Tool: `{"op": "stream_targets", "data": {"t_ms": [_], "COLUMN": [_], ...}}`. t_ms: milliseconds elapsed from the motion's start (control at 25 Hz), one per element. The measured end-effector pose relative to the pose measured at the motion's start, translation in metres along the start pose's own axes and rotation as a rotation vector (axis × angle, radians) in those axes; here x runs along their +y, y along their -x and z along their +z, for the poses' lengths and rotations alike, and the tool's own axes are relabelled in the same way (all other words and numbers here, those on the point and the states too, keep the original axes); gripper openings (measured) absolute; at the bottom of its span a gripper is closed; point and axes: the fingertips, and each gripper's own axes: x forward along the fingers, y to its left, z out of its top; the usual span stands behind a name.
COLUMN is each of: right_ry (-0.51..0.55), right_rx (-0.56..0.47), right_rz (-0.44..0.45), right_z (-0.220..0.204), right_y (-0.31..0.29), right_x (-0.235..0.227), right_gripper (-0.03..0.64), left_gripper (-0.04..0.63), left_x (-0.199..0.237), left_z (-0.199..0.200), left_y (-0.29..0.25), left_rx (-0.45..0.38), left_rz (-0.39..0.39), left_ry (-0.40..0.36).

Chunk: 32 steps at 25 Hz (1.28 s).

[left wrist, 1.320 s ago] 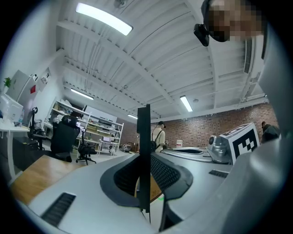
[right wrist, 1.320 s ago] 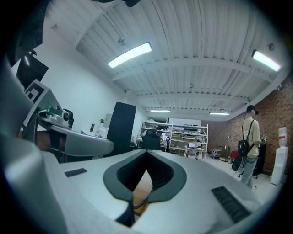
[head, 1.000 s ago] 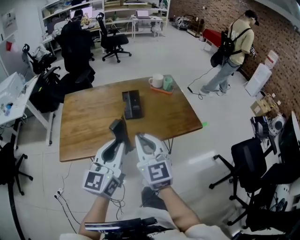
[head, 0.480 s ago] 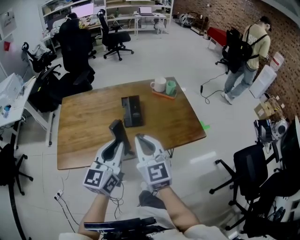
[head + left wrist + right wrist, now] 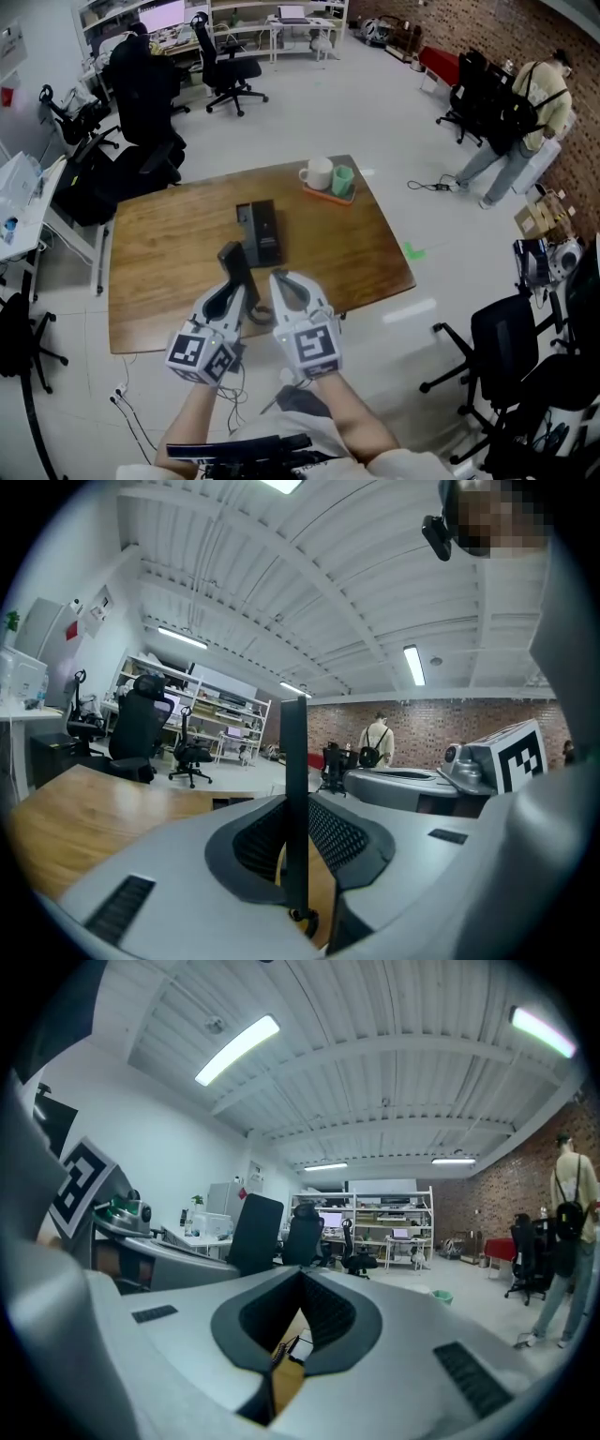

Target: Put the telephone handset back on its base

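Closer now, base (image 5: 262, 230) lies just ahead of my left gripper (image 5: 240, 292), clamped on the handset (image 5: 235, 262); carry stage, next needs aligned lowering; right gripper (image 5: 283, 280) closed, empty.

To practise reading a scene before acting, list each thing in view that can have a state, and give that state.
handset: off its base, clamped in the left claw
left claw: shut on the handset
right claw: shut, empty
telephone base: cradle empty
white mug: upright
green cup: upright
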Motion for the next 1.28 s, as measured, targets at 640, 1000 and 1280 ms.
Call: {"op": "stream_targets", "data": {"t_ms": [640,1000,1280], "right_ry": [-0.055,-0.088,-0.066], "right_rx": [0.061,0.094,0.136], "right_rz": [0.071,0.118,0.170], "right_z": [-0.031,-0.048,-0.066], "right_y": [-0.055,-0.083,-0.104], "right_x": [-0.035,-0.043,-0.045], "right_gripper": [0.003,0.003,0.003], "left_gripper": [0.066,0.064,0.065], "left_x": [0.065,0.115,0.143], "left_z": [-0.054,-0.089,-0.114], "left_y": [-0.078,-0.118,-0.142], "left_rx": [0.127,0.204,0.267], "left_rz": [-0.004,-0.042,-0.103], "left_ry": [0.130,0.265,0.400]}}
